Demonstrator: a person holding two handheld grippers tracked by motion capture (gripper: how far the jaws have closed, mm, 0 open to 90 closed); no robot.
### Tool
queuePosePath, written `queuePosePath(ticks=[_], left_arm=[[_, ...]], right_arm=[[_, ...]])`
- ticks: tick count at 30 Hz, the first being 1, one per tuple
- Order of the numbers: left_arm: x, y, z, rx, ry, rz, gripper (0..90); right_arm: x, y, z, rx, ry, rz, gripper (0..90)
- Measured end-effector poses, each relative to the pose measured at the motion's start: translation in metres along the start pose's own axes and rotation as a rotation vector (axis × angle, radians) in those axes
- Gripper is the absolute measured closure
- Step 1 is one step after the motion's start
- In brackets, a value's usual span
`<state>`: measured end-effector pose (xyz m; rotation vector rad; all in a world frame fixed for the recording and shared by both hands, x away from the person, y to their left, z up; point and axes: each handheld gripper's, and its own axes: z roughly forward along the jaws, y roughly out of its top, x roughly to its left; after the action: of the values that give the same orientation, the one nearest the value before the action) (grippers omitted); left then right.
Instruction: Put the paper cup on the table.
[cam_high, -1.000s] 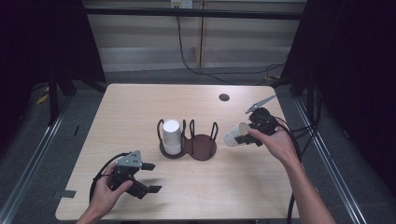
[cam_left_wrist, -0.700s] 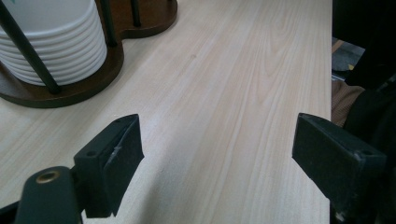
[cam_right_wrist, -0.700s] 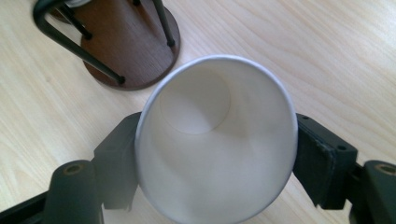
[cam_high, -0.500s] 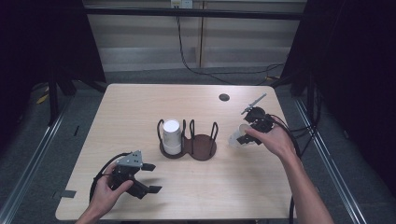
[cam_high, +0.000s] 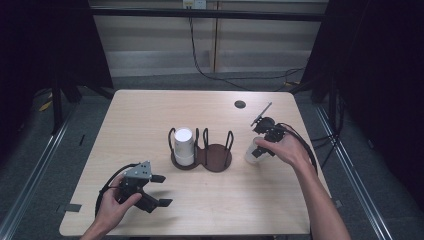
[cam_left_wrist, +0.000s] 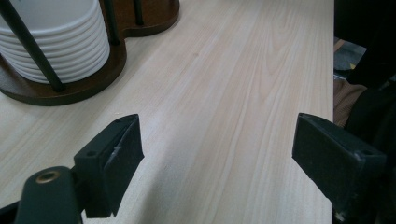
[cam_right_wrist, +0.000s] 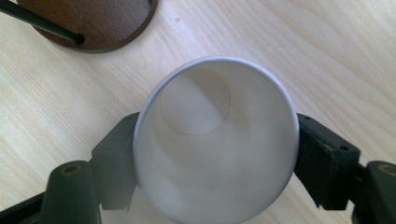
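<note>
A brown two-ring cup holder (cam_high: 217, 159) stands mid-table, with a stack of white cups (cam_high: 183, 145) in its left ring and the right ring bare. My right gripper (cam_high: 256, 148) is just right of the holder with a single white cup (cam_high: 252, 152) between its jaws. In the right gripper view the cup (cam_right_wrist: 215, 140) faces me mouth-first, and both pads of the right gripper (cam_right_wrist: 215, 151) touch its sides; the jaws have just been opening. My left gripper (cam_high: 161, 190) rests open at the front left. In its own view the left gripper (cam_left_wrist: 219, 144) has nothing between its jaws, with the stack (cam_left_wrist: 56, 42) ahead.
A small dark disc (cam_high: 240, 104) lies near the table's far right. Cables trail from both grippers. The holder's base (cam_right_wrist: 102, 23) lies close beyond the held cup. The table's front edge runs just behind the left hand.
My right gripper has sunk toward the tabletop with the white cup and shifted slightly toward the holder. The left gripper has stayed put.
</note>
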<state>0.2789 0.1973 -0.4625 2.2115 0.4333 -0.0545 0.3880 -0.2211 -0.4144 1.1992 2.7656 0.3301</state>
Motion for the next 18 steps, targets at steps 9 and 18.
queuePosePath(ticks=[9, 18], left_arm=[[-0.0006, -0.0007, -0.0002, 0.004, 0.0, 0.005, 16.2], [-0.0001, -0.001, -0.0007, 0.008, 0.002, 0.01, 16.2]], right_arm=[[-0.0011, 0.0022, 0.0041, 0.017, -0.035, 0.006, 22.5], [0.001, 0.0072, 0.0071, 0.004, -0.043, 0.006, 21.1]])
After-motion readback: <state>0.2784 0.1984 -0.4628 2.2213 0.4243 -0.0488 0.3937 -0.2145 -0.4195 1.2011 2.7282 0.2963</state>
